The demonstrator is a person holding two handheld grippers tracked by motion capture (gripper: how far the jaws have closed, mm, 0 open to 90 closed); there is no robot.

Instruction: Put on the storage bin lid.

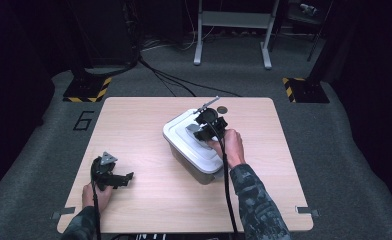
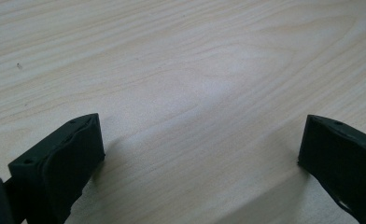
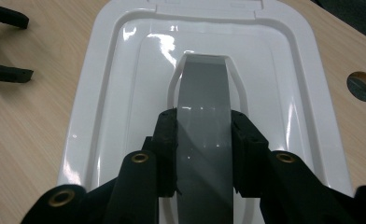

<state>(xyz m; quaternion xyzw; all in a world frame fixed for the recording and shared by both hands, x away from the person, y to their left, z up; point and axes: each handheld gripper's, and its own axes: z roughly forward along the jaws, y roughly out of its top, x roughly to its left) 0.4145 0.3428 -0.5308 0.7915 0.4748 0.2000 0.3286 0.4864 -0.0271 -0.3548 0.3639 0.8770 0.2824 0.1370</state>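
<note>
The right gripper (image 3: 203, 149) is clamping down on the flat grey plastic handle (image 3: 203, 107) that runs along the middle of the glossy white rectangular lid (image 3: 125, 70), one black pad pressing each side of the strap. That lid is sitting on a translucent grey plastic storage box (image 1: 196, 167), and the box is resting on the pale wooden table (image 1: 149, 200), right of centre and turned at a slant to the table's edges. From the high view the person's right hand (image 1: 229, 145) is reaching over the near right part of the lid, with the black cable trailing back along a camouflage-patterned sleeve (image 1: 256, 200). Just beyond the box's far corner, a small round dark hole (image 1: 222, 109) is showing in the tabletop. Over on the near left of the table, well apart from the box, the left gripper (image 1: 124, 179) is lying low over the wood in the person's left hand (image 1: 96, 194); its own view is showing both black jaws spread wide with bare wood grain between them, gripping nothing at all.
</note>
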